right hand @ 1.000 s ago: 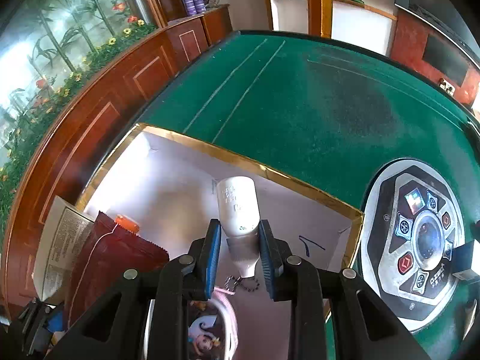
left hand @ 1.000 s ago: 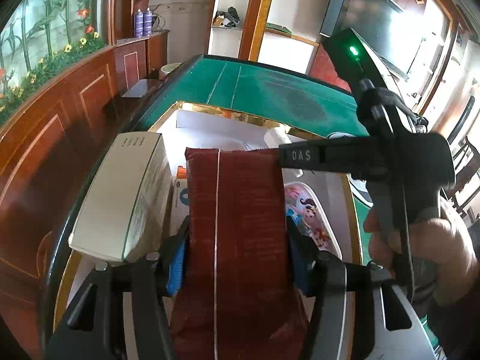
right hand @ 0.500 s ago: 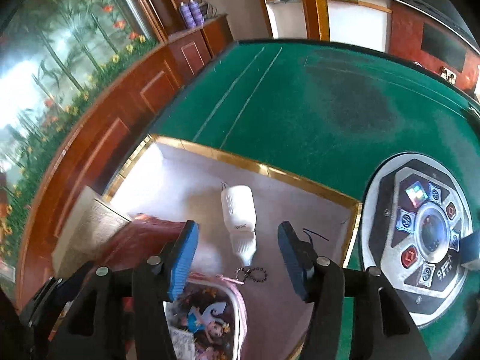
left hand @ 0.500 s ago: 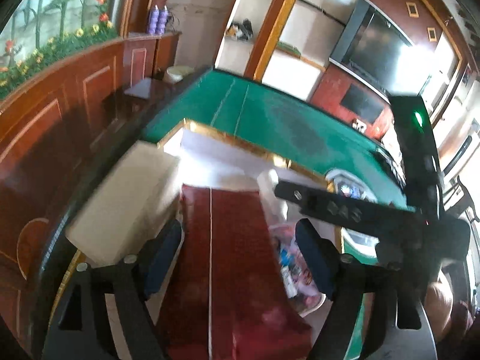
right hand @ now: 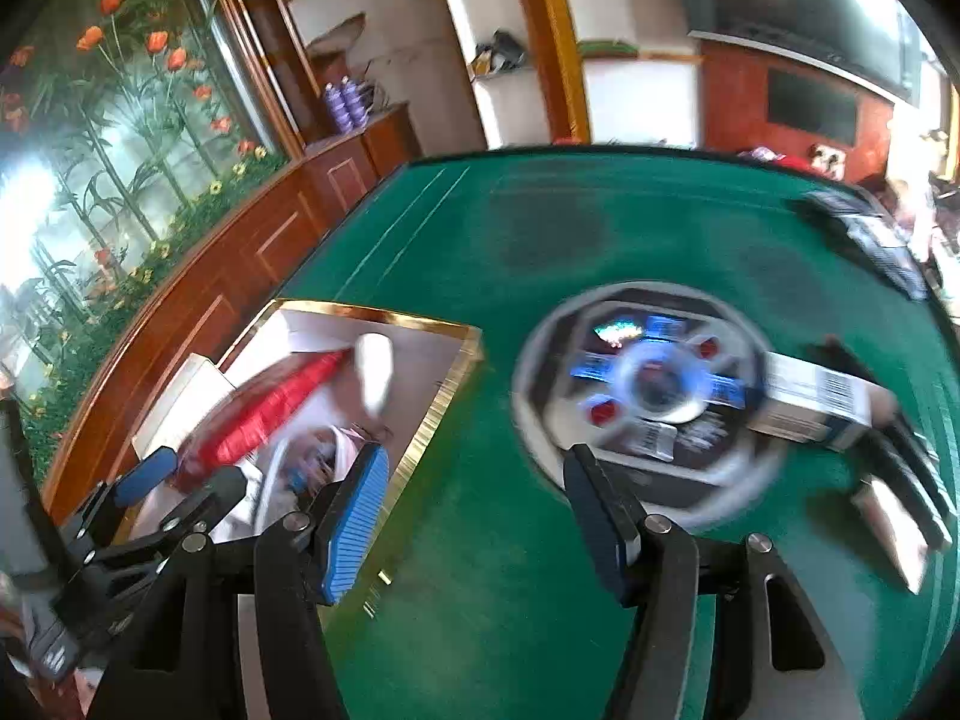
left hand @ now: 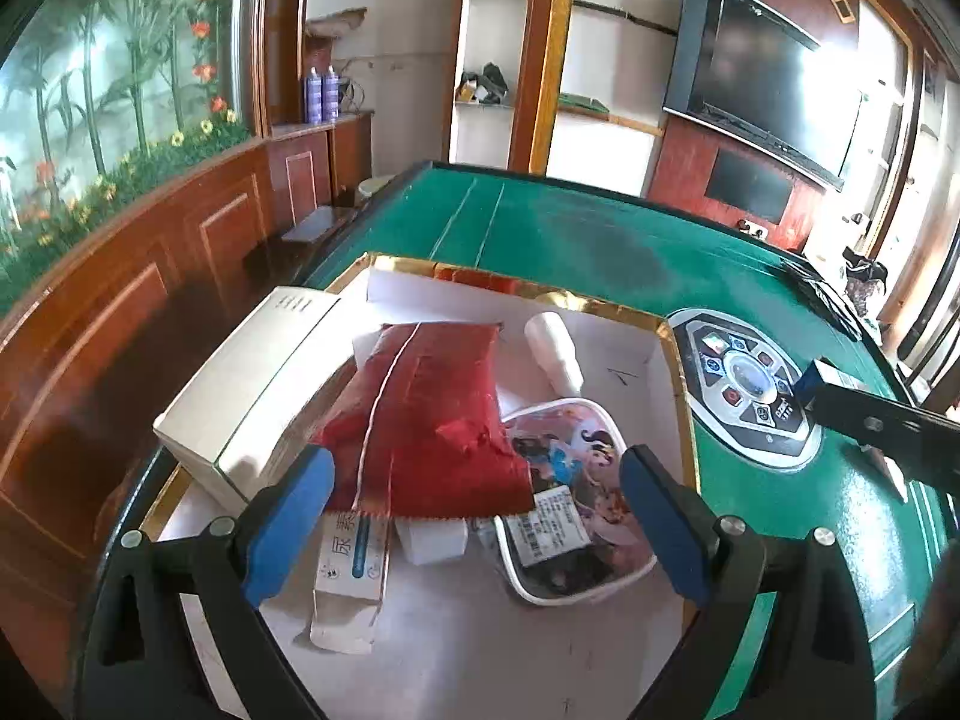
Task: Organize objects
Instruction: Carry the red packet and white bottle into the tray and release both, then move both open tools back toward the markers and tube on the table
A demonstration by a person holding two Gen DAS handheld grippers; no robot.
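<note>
Left wrist view: left tool point(left hand: 474, 504) opening wide over gold-rimmed box point(left hand: 678, 348), nothing gripped; red packet point(left hand: 432, 414) lying inside, leaning on white carton point(left hand: 240, 396), white bottle point(left hand: 555, 351) beside. Right wrist view, blurred: right tool point(right hand: 480, 516) opening, empty, above green surface point(right hand: 480, 276).

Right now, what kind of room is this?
Probably a home game room: a green felt mahjong table with a button panel at its centre, a big TV on the wall, and wooden cabinets.
</note>
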